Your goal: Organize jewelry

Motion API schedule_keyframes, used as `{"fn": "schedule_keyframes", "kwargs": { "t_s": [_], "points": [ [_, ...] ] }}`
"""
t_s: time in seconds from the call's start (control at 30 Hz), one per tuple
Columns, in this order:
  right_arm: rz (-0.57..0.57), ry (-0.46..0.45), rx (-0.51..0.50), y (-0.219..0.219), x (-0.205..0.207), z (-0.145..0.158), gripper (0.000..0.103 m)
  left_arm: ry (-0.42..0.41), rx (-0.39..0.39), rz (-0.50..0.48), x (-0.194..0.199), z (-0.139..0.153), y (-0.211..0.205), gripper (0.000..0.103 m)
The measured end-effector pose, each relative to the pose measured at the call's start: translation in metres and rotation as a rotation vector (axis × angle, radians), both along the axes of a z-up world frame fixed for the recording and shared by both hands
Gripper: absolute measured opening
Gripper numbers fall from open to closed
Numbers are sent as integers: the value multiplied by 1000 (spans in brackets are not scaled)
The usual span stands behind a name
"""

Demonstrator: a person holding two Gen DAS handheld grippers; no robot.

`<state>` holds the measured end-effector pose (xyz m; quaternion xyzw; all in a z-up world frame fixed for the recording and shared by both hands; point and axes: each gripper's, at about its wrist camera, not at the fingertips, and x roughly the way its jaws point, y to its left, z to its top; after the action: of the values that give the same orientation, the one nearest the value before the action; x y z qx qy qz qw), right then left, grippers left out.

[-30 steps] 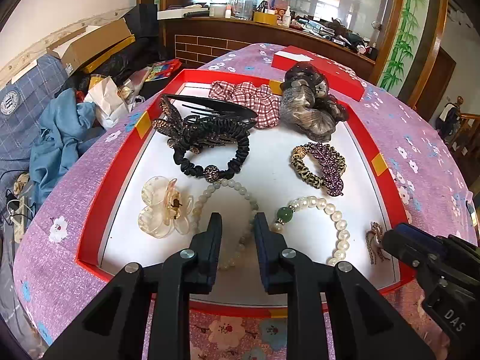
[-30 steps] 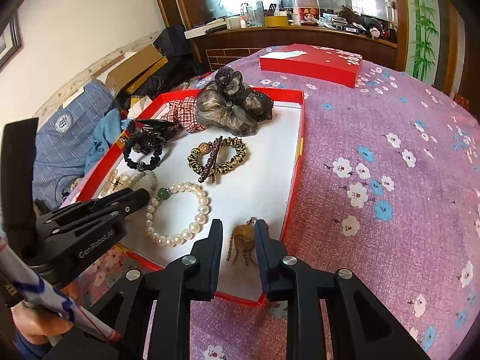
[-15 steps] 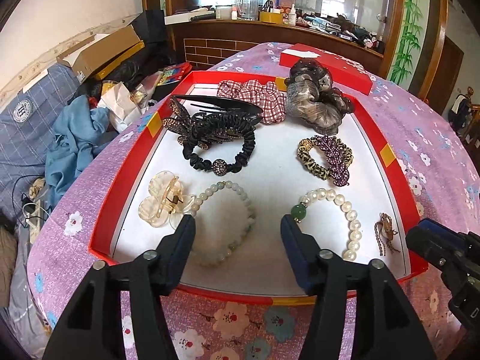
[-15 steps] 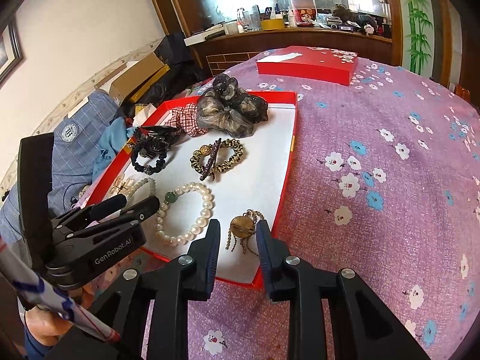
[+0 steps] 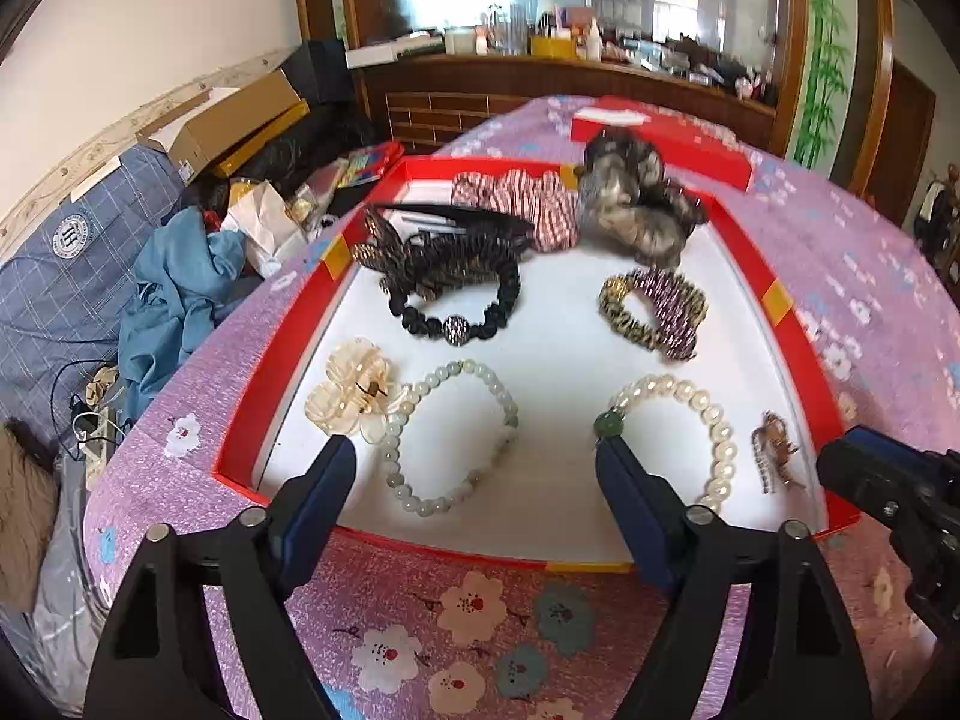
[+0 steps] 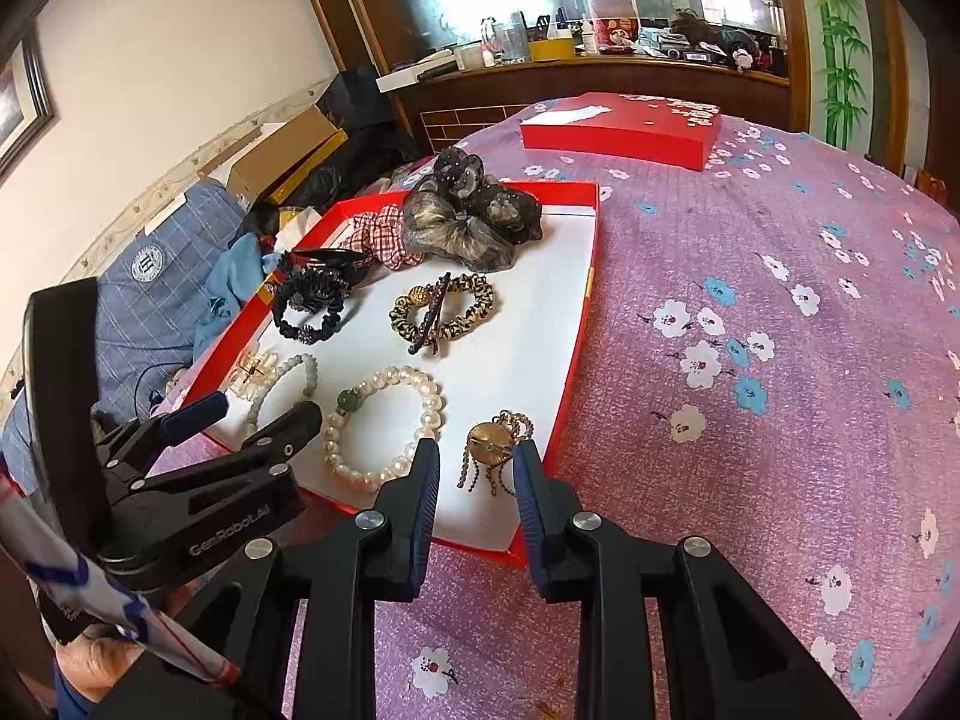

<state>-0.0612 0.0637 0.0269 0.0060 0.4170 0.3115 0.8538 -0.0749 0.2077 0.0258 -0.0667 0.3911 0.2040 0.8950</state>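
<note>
Both left tongs (image 5: pixel 474 459) jaws just opened, empty

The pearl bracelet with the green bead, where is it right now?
The pearl bracelet lies in the red tray, near its front edge, between the pale green bead bracelet and the gold brooch.

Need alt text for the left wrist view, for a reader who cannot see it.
The left gripper, jaws open and holding nothing, hangs over the near edge of a red tray lined in white. A pale green bead bracelet lies between its fingers, a pearl bracelet to the right, hair ties and clips behind.
</note>
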Motion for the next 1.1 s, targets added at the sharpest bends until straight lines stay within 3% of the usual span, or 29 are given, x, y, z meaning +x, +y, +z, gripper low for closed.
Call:
{"fn": "schedule_keyframes", "kwargs": {
  "t_s": [0.07,0.13,0.3,0.43,0.6,0.77,0.9,1.1],
  "points": [
    [-7,-5,-1,-2,-1,2,34,-21,4,1,-4,5,-2,85],
    [-13,-7,-3,-4,-1,3,45,-34,14,-2,-7,10,-4,86],
    [-28,-33,-5,-17,-12,12,46,-81,47,-3,-18,22,-12,91],
    [-61,-58,1,-35,-21,18,58,-106,126,9,-24,31,-24,95],
    [-118,-112,-12,-56,-37,20,60,-115,183,-16,-29,38,-45,95],
    [-177,-218,-49,-67,-61,23,84,-136,244,-2,-34,35,-63,95],
    [-194,-297,-104,-66,-74,22,93,-135,243,5,-38,29,-71,95],
    [-176,-320,-123,-63,-79,22,96,-134,215,5,-38,22,-71,95]
  ]
}}
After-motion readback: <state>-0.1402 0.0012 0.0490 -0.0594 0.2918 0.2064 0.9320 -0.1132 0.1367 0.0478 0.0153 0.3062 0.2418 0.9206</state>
